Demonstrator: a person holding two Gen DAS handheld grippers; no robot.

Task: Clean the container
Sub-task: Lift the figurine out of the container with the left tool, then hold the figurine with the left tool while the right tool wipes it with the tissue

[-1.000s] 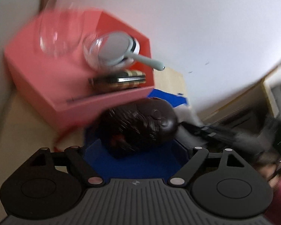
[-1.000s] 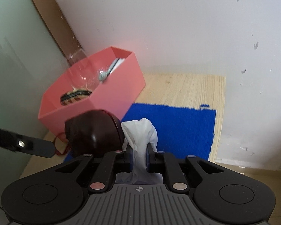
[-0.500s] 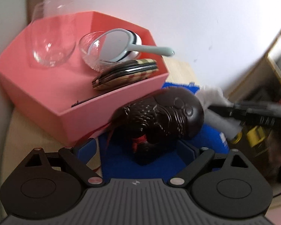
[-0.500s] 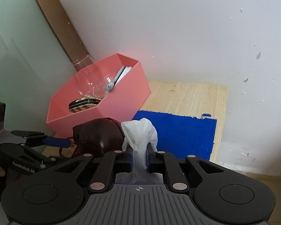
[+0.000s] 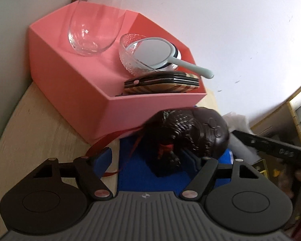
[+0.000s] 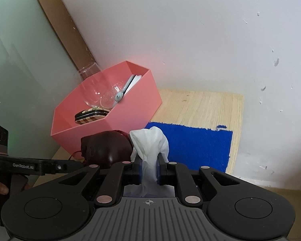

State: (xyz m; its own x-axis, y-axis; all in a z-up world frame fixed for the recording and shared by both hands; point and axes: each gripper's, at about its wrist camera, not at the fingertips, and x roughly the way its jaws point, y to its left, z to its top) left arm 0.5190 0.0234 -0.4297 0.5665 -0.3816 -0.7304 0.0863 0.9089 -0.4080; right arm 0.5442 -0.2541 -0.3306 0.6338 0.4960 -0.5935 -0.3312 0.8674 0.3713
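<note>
Left hand-held gripper [image 5: 150, 157]: jaws apart around container [image 5: 192, 136]; clamp squarely. Right hand-held gripper [image 6: 148, 167]: clamped on cloth [image 6: 150, 146]; wipe gently.

We look out over our left gripper [image 5: 148, 158], its blue-padded fingers [image 5: 104, 156] spread wide above a blue mat [image 5: 138, 172]. Between them, nearer the right finger, sits a dark carved container [image 5: 192, 134] with a red cord [image 5: 110, 138] trailing left. Just beyond it stands a pink box [image 5: 74, 84] holding a clear glass [image 5: 94, 24], a small glass bowl [image 5: 130, 60], a pale hand mirror [image 5: 156, 52] and a plaid case [image 5: 162, 82]. The right gripper's dark finger [image 5: 271, 148] reaches in from the right.
</note>
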